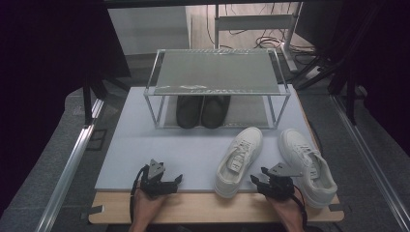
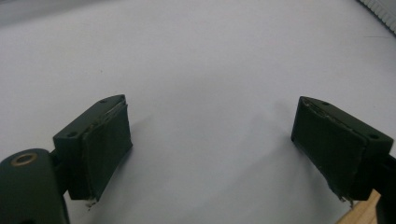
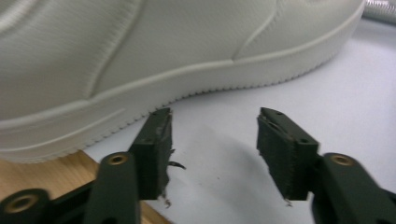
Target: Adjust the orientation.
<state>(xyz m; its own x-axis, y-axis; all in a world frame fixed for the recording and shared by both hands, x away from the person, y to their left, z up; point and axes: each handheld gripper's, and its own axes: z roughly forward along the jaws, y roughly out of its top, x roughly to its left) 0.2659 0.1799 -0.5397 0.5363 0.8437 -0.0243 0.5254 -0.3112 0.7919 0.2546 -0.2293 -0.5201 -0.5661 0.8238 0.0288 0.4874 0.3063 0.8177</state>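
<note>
**Both grippers empty; right one at the left shoe's sole**

High view: left gripper (image 1: 177, 180) sits at the near edge of the grey mat (image 1: 145, 154), jaws spread, nothing btwn them, well apart from the shoes. Right gripper (image 1: 255, 180) is low at the near edge too, in the gap btwn the two white sneakers, tips just beside the heel end of the left sneaker (image 1: 240, 160). That sneaker lies on its sole, long axis running from near edge up and slightly right, toe pointing away twd the clear rack (image 1: 217, 87). Right sneaker (image 1: 307, 165) lies just right of the gripper, toe also away but angled up-left, so the toes converge and the heels splay. Heels of both reach the wooden table edge (image 1: 203, 208). A dark pair of shoes (image 1: 202, 111) stands under the rack, on its lower level.

Left gripper view: jaws wide apart, pads (image 2: 105, 149) bare, just mat btwn them. Holds nothing, touches nothing.

Right gripper view: jaws part-open, narrower than the left's, w/ only mat in the gap. Left-hand pad (image 3: 159, 149) tip is right at the white sneaker's (image 3: 187, 60) sole edge; contact or a hair apart, can't tell. Sneaker's side wall runs across the frame, sole rising to the right. No pinch on anything. Wood edge (image 3: 56, 172) shows at lower left.
</note>
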